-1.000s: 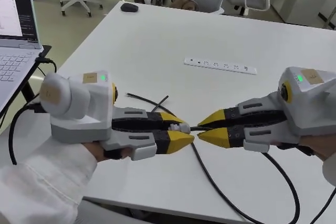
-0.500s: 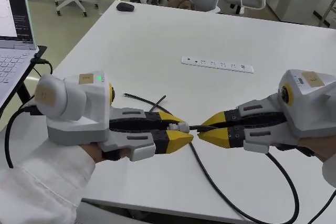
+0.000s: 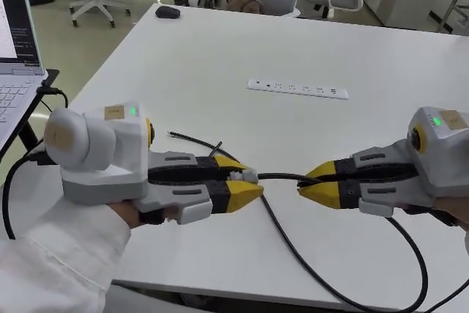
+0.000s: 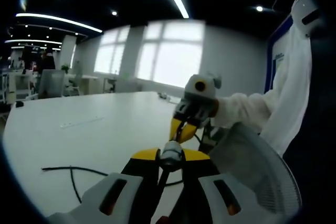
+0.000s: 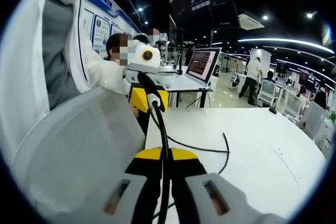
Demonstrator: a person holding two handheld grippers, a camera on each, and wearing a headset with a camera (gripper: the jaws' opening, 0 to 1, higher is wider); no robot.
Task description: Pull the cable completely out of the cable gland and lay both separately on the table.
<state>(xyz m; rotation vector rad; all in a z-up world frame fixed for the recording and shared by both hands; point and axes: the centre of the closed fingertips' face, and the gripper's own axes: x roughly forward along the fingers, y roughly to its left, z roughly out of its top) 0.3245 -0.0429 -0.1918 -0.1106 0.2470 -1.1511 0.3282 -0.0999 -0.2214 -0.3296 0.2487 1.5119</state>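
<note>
My left gripper (image 3: 254,182) is shut on the small white cable gland (image 3: 247,176), held a little above the white table (image 3: 220,56). A black cable (image 3: 278,177) comes out of the gland and runs right into my right gripper (image 3: 303,183), which is shut on it. A short stretch of bare cable spans the gap between the two tips. In the left gripper view the gland (image 4: 171,152) sits between my jaws and the right gripper (image 4: 180,131) faces it. In the right gripper view the cable (image 5: 164,140) leads to the gland (image 5: 154,100) in the left gripper (image 5: 151,97).
The cable's loose ends (image 3: 192,141) lie on the table behind the left gripper, and its long part (image 3: 315,273) trails off the front edge. A white power strip (image 3: 297,89) lies mid-table, a mouse (image 3: 168,12) far back, a laptop (image 3: 11,49) at left.
My right gripper has drawn away to the right with the cable, so the gap between the tips has widened and more cable shows. The left gripper has kept hold of the gland.
</note>
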